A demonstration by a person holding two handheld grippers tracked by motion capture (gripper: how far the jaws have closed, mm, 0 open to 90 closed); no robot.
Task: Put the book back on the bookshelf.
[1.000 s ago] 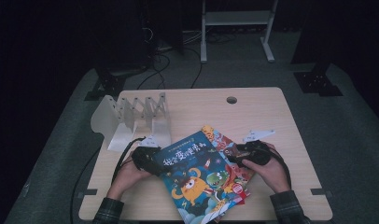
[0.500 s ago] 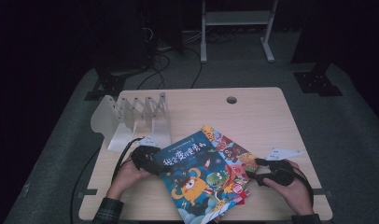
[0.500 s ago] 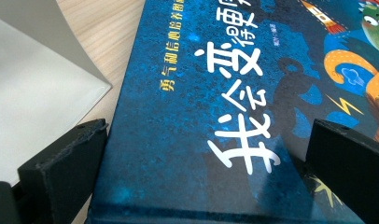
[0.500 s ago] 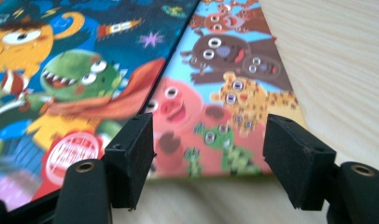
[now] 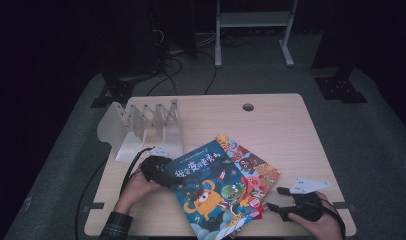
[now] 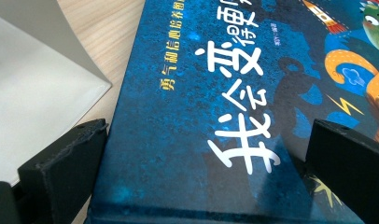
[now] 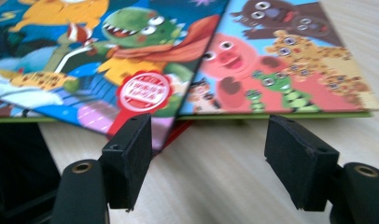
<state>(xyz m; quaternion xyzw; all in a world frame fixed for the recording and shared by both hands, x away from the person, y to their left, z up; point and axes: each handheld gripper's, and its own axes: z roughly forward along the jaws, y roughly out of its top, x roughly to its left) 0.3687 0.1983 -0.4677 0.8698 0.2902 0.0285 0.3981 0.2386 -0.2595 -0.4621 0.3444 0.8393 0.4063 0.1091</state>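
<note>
Blue picture book [image 5: 211,187] is lying on top of a red picture book [image 5: 251,167] near the front edge of the wooden table [image 5: 276,130], both slanted, with the red one sticking out to the right. The left gripper [image 5: 166,175] is sitting at the blue book's upper left corner, its 2 jaws spread wide on either side of the cover [image 6: 215,116], not clamping it. The right gripper [image 5: 275,197] is resting released on the table just right of the books, jaws apart and pointing at their edges [image 7: 271,114]. A white folding rack [image 5: 141,127] is standing behind the left hand [image 5: 138,187].
</note>
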